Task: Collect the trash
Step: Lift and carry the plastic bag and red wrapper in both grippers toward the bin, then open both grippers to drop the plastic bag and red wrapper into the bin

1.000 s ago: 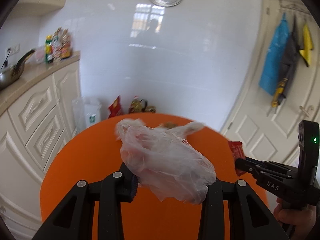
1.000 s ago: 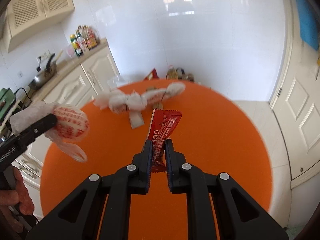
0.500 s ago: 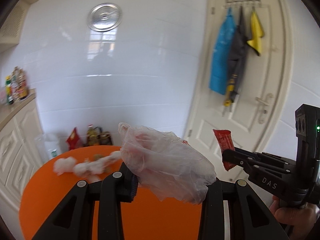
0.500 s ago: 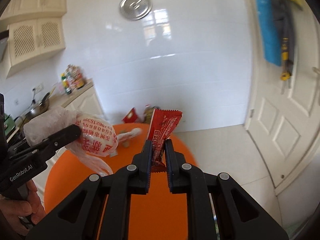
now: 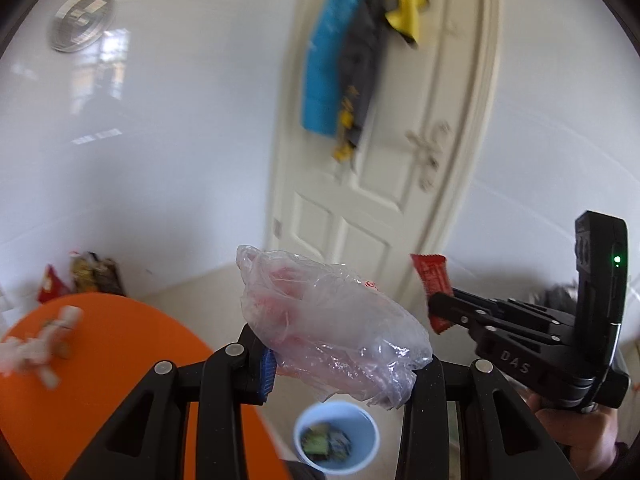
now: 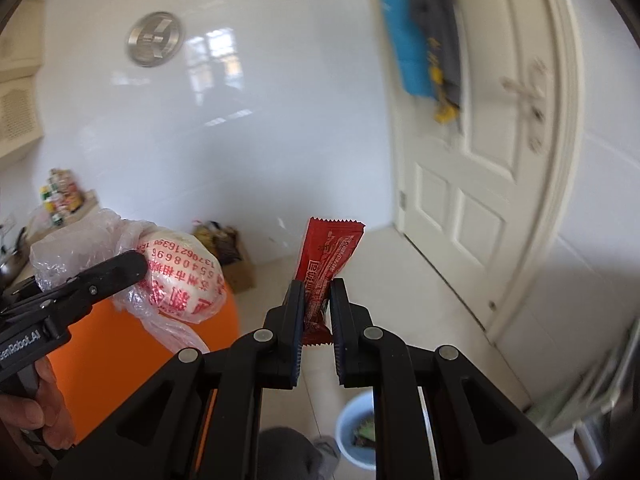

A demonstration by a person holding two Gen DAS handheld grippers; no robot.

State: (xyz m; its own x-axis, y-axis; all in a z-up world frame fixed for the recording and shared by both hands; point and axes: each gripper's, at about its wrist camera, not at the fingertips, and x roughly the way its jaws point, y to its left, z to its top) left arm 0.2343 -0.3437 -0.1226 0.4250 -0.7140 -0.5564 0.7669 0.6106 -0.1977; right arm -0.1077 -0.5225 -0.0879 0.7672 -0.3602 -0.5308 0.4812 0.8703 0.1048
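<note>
2 pieces of trash are held up in the air, well above the floor, most likely so that they can be carried to the blue bin (image 5: 337,437) and dropped in. The bin is seen low down on the floor, just beside the orange tabletop (image 5: 100,360), and some wrappers are already in it. The crumpled plastic bag (image 5: 332,324) is pinched by the left gripper (image 5: 340,368), with the fingers (image 5: 266,372) set fairly wide around the soft bundle; most of the bag bulges up and forward past the tips, and red print is seen on it from the right wrist view. The red snack wrapper (image 6: 326,268) is pinched by the right gripper (image 6: 316,320), whose fingers (image 6: 294,316) are pressed close on its lower end, so that the wrapper stands nearly upright above the tips. Both pieces are kept clear of each other, side by side. More trash (image 5: 38,350), which seems to be crumpled paper though it is blurred, is left on the tabletop. The bin is below both grippers and a little in front, so a lowering move is likely called for before anything is let go.
</note>
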